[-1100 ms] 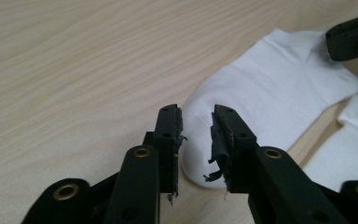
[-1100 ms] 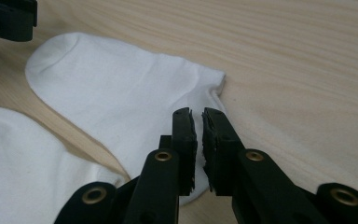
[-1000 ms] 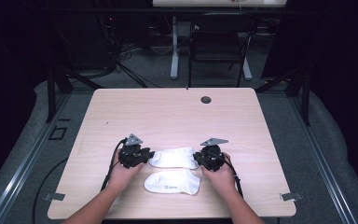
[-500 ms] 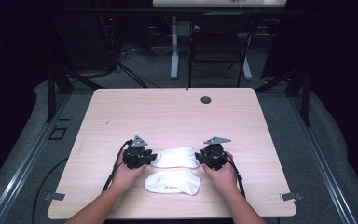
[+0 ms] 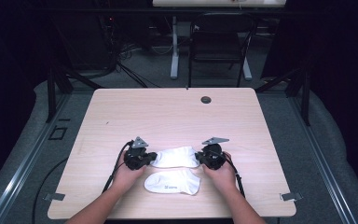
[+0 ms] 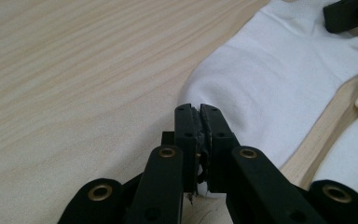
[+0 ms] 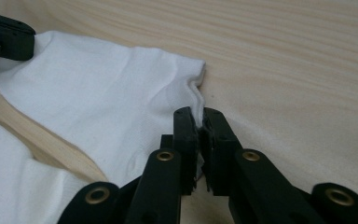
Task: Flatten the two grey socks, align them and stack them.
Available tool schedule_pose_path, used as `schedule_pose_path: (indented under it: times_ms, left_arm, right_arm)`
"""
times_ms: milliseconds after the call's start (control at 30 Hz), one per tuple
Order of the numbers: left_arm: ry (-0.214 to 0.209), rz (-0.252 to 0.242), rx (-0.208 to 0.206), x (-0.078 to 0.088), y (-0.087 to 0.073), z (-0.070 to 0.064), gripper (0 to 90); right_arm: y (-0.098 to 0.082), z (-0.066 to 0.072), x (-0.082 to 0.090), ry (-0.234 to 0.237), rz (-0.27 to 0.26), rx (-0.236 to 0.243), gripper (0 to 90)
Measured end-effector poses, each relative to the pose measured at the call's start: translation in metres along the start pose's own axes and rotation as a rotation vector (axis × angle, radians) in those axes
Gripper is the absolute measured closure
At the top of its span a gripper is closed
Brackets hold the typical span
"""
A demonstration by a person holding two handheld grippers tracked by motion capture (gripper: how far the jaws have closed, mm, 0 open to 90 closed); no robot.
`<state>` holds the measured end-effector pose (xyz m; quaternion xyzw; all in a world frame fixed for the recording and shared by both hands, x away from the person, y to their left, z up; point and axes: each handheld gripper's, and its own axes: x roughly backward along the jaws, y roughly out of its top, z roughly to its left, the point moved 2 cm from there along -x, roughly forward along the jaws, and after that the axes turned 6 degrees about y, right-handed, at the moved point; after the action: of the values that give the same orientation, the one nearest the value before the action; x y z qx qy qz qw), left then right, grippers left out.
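High view: the far sock (image 5: 175, 157) lies across the front half of the tabletop (image 5: 168, 116), its two ends hidden under the left tongs (image 5: 150, 157) and the right tongs (image 5: 199, 157). The near sock (image 5: 172, 182) lies just in front of it, and its printed mark is too small to read. Both forearms come in from the bottom edge, their elbows cut off, hands wrapped round the tool bodies.

Left gripper view: the left tongs (image 6: 200, 112), having just been closing, pinch the sock's rounded end; the fabric between them is mostly hidden.

Right gripper view: the right tongs (image 7: 199, 116), likewise just closing, clamp the sock's cuff edge.
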<state>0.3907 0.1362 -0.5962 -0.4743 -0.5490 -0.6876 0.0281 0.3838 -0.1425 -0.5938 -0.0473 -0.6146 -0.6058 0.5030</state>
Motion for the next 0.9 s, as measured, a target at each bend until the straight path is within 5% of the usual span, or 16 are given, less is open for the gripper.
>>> schedule_pose_path:
  times_ms: [333, 900]
  left_arm:
    - [0.001, -0.007, 0.016, 0.000, 0.000, 0.000, 87.3]
    - [-0.028, -0.053, 0.027, 0.014, 0.010, -0.004, 87.5]
  right_arm:
    - [0.001, -0.001, 0.003, 0.006, 0.003, -0.011, 86.4]
    - [0.012, 0.013, 0.020, 0.046, -0.087, -0.004, 86.6]
